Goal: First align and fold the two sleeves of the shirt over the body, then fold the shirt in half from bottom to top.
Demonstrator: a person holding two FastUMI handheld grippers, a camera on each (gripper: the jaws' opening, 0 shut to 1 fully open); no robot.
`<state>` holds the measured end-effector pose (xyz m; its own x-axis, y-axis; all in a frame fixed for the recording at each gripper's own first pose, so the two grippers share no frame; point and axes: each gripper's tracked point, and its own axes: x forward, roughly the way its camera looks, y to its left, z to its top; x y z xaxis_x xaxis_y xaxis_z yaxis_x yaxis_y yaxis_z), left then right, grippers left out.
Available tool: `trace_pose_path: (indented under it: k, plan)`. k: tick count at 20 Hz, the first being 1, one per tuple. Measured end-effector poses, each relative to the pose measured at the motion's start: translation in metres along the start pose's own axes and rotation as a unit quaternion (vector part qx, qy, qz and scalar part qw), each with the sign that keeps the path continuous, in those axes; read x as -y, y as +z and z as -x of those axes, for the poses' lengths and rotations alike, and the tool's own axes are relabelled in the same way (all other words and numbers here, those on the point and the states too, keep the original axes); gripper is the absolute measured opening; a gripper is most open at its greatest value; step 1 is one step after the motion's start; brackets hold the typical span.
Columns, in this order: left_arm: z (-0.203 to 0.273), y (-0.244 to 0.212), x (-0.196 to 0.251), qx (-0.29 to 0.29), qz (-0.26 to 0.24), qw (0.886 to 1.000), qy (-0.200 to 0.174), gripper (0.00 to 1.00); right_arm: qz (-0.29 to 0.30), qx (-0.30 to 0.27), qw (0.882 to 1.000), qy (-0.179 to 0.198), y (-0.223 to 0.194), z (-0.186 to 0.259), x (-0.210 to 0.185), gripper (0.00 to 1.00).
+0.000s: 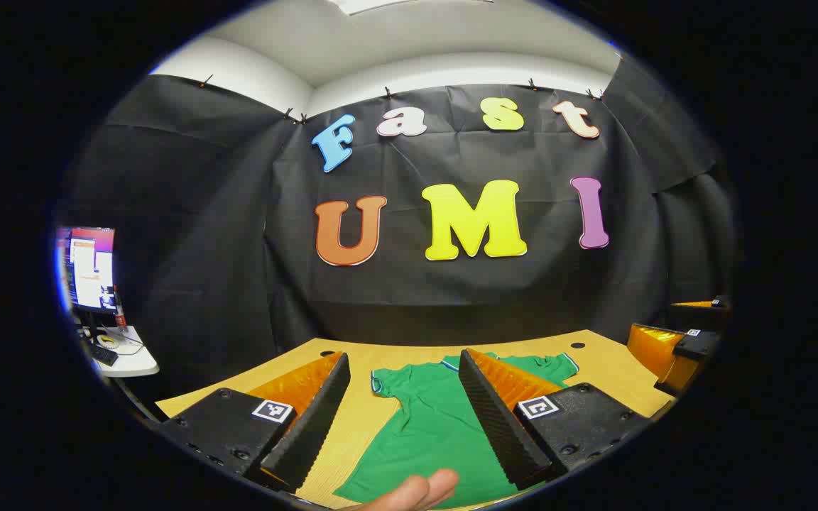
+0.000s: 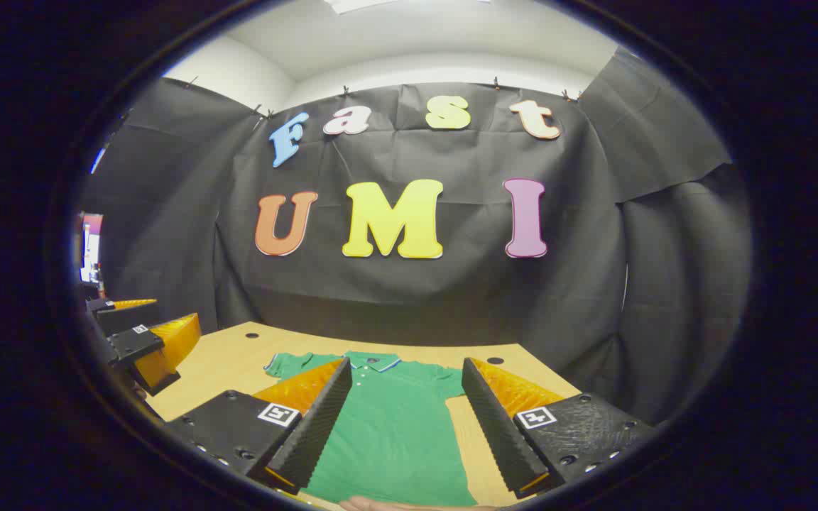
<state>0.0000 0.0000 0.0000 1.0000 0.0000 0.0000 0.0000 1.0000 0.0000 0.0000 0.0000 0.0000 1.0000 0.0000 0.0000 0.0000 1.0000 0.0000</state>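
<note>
**Green shirt flat, both grippers poised above it**

Green fabric lies spread on the wooden table [image 1: 615,369] ahead of you: the shirt [image 1: 427,426] is face up with its collar [image 2: 373,360] toward the far edge and its hem toward you. Both sleeves are spread out to the sides, so by the look of it neither fold has begun.

Your left gripper [image 1: 403,415] is released, its jaws wide apart and empty. Through the gap you see one sleeve [image 1: 384,380] just inside the left jaw, while the other sleeve [image 1: 554,365] shows beyond the right jaw. A fingertip [image 1: 416,491] shows at the near edge, below the jaws, over the hem.

Your right gripper [image 2: 403,419] is likewise released and holds nothing. The body of the shirt fills the space between its jaws, with the collar at the far end of the gap and a strip of bare table just inside the right jaw. A sleeve [image 2: 285,364] peeks out beyond the tip of the left jaw. Your left gripper shows far off to the left of those jaws.

Holding both grippers high and open like this likely lets you line each one up with its sleeve before you descend. Your next move probably calls for a pinch at each sleeve's outer edge. Thin knit may bunch, so catch only one layer.
</note>
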Motion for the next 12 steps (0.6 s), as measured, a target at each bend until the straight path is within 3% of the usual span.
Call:
trace_pose_path:
  k: [7,12]
  plan:
    - [-0.004,-0.015,0.011,-0.024,0.010,0.999,-0.027,0.99,0.014,-0.002,1.000,-0.002,-0.002,-0.002,-0.011,0.96]
    - [-0.006,-0.019,0.009,-0.029,0.014,0.999,-0.024,0.99,0.010,-0.011,1.000,0.000,-0.007,-0.004,-0.007,0.95]
